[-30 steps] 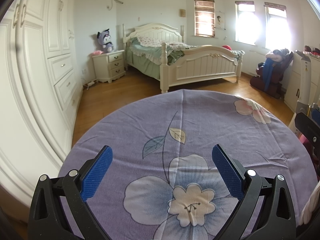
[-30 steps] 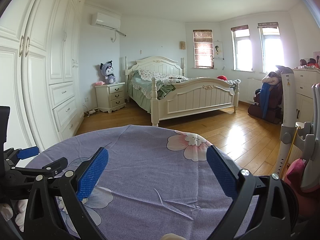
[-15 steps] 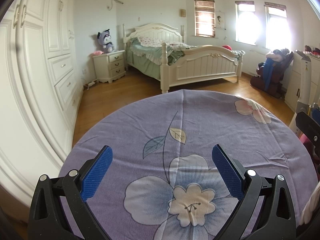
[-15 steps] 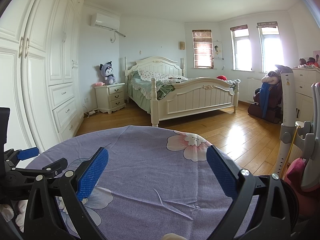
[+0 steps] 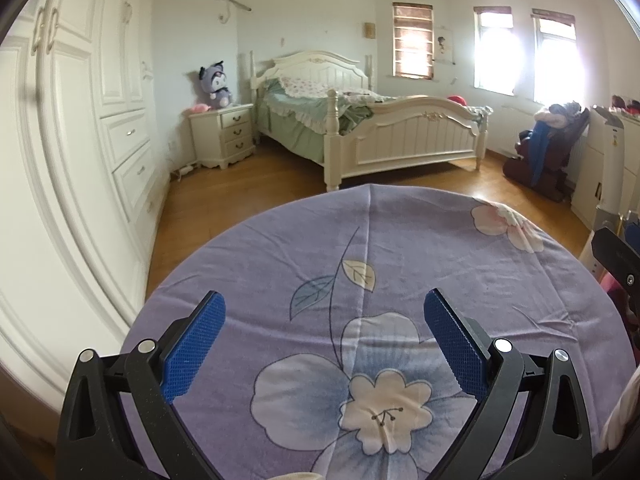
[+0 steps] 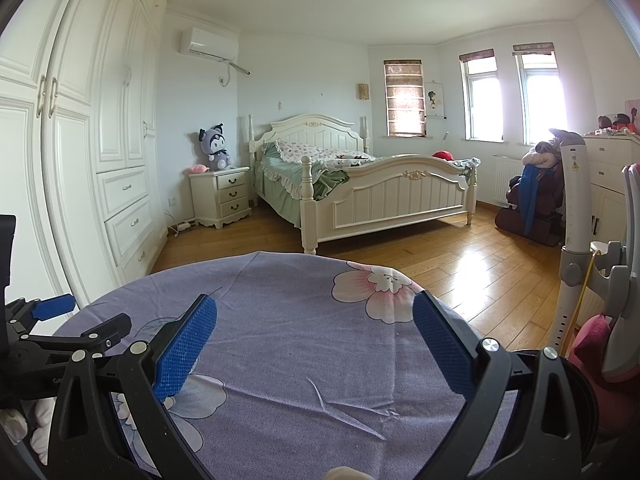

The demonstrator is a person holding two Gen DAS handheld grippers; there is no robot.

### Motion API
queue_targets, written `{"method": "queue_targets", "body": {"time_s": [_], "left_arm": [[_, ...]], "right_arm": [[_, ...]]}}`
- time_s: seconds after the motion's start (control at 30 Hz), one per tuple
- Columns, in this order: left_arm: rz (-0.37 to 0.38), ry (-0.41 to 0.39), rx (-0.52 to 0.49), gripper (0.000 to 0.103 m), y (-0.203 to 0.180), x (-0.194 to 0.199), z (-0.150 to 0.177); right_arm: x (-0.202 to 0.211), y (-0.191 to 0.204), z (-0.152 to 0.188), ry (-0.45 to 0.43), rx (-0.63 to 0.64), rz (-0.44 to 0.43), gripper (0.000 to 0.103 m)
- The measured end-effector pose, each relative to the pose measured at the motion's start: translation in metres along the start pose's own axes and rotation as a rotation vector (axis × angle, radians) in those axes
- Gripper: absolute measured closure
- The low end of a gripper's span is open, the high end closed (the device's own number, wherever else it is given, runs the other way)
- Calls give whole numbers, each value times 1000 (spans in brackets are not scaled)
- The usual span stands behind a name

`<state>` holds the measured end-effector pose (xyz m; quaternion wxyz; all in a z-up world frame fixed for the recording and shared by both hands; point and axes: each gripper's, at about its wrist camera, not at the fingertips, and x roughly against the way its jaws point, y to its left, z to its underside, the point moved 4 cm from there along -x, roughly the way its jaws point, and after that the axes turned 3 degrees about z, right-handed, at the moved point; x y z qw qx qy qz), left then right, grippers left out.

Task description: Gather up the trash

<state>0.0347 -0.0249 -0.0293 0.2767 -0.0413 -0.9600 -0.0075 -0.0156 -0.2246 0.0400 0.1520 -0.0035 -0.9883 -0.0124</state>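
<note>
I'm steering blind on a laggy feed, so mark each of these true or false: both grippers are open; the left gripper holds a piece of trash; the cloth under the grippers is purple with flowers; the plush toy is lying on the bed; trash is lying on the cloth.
1. Both grippers are open. True: the left gripper and the right gripper each have their jaws spread wide.
2. The left gripper holds trash. False: nothing is between its fingers.
3. The cloth is purple with flowers. True.
4. The plush toy lies on the bed. False: it sits on the nightstand beside the bed.
5. Trash lies on the cloth. False: none shows in either view.
</note>
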Motion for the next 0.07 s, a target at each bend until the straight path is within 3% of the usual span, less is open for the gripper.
{"method": "queue_targets", "body": {"time_s": [0.07], "left_arm": [[0,0,-2,5,0,0,-1]], "right_arm": [[0,1,-1,0,-1,1,6]]}}
